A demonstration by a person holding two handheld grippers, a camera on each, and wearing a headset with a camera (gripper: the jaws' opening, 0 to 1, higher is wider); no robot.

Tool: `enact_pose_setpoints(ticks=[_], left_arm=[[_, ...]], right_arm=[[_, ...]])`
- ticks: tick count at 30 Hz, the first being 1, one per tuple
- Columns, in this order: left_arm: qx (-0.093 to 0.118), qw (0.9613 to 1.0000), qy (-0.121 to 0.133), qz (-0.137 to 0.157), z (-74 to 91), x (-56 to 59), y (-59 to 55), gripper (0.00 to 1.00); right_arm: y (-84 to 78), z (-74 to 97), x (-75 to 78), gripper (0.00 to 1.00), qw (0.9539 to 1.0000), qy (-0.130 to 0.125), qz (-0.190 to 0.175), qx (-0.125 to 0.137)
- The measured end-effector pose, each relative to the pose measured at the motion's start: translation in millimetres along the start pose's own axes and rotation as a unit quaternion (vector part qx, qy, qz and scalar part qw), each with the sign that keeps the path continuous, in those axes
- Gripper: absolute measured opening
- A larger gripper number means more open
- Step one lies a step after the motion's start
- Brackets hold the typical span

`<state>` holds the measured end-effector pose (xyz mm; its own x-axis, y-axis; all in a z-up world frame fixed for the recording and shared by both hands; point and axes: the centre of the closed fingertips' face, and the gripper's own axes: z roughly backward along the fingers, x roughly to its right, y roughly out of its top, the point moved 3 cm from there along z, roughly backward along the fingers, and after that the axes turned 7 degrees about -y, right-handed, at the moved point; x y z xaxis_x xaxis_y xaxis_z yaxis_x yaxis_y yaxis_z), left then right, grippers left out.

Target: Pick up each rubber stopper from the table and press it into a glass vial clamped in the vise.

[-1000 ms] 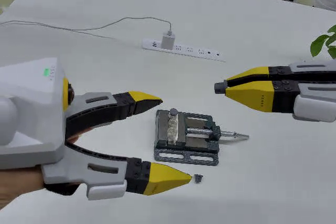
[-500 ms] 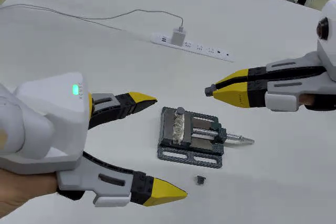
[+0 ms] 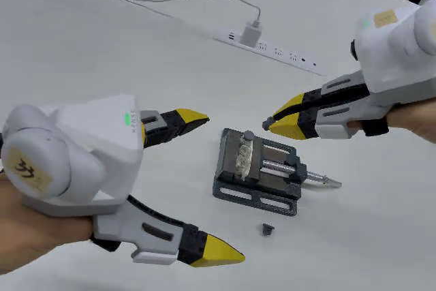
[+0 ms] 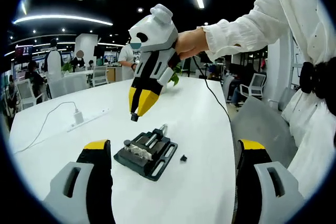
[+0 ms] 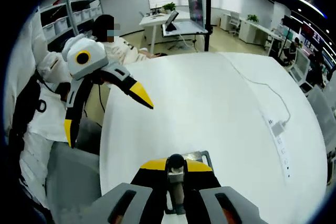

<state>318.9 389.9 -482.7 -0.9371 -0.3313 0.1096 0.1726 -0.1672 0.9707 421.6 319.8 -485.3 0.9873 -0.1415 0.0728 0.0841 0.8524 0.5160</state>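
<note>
**Left hand-held gripper** [image 3: 225,189]: carried above the white worktop [image 3: 95,52] at the near left. The jaws are spread wide and nothing is held between them. The yellow tips are directed toward the vise.

**Vise** [image 3: 262,175]: dark, seated flat on the worktop just ahead of the open jaws of the left hand-held gripper, and between the two grippers. Clear glass vials [image 3: 241,158] are clamped in its slot, but their number cannot be told. A small grey round cap [image 3: 248,135] is noted at the far end of the row. Whether it is a seated stopper cannot be confirmed. The screw handle projects from the side facing away from the left hand-held gripper.

**Loose stopper** [image 3: 267,228]: small and dark, lying on the worktop just beside the near edge of the vise. It is ahead of the lower jaw tip of the left hand-held gripper, apart from it and untouched.

**Right hand-held gripper** [image 3: 269,125]: raised over the far right of the vise. The jaws are closed on a held stopper [image 5: 175,160], which is seen in the right gripper view pinched between the yellow tips. In the left gripper view this gripper hangs tip-down above the vise, with a clear gap to the vials.

**Power strip** [image 3: 279,51]: lying on the worktop beyond the right hand-held gripper. A white charger [image 3: 251,33] is plugged in, and its cable is trailed off to the left.
</note>
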Motion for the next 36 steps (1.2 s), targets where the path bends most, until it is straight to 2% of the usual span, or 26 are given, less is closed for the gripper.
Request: enact_pose_setpoints(ticks=[2, 6, 12, 15, 20, 30, 36], left_arm=[[-0.002, 1.0000, 0.002, 0.001, 0.1, -1.0, -2.0, 0.99], [-0.001, 1.0000, 0.004, 0.003, 1.3, -1.9, -4.7, 0.99], [-0.005, 0.9999, 0.010, 0.005, 4.6, -4.8, -10.4, 0.99], [-0.005, 0.9999, 0.011, 0.007, 6.0, -5.8, -12.2, 0.99], [-0.005, 0.9998, 0.015, 0.009, 8.7, -8.5, -14.3, 0.99], [0.000, 0.9998, 0.017, 0.013, 9.6, -8.9, -17.1, 0.99], [0.003, 0.9997, 0.017, 0.016, 10.3, -8.6, -17.2, 0.99]], right_arm=[[-4.9, -10.3, 1.1, 0.05, 0.9996, -0.002, 0.018, -0.020], [-10.2, -27.1, 0.3, 0.05, 0.9985, 0.000, 0.034, -0.043], [-22.3, -53.0, 2.8, 0.05, 0.9942, -0.001, 0.069, -0.082], [-26.3, -59.3, 5.9, 0.05, 0.9922, -0.002, 0.081, -0.094], [-29.3, -64.8, 10.9, 0.05, 0.9909, 0.001, 0.086, -0.104], [-31.8, -68.2, 3.2, 0.05, 0.9884, 0.005, 0.089, -0.123], [-32.1, -69.9, 4.0, 0.05, 0.9877, 0.007, 0.091, -0.127]])
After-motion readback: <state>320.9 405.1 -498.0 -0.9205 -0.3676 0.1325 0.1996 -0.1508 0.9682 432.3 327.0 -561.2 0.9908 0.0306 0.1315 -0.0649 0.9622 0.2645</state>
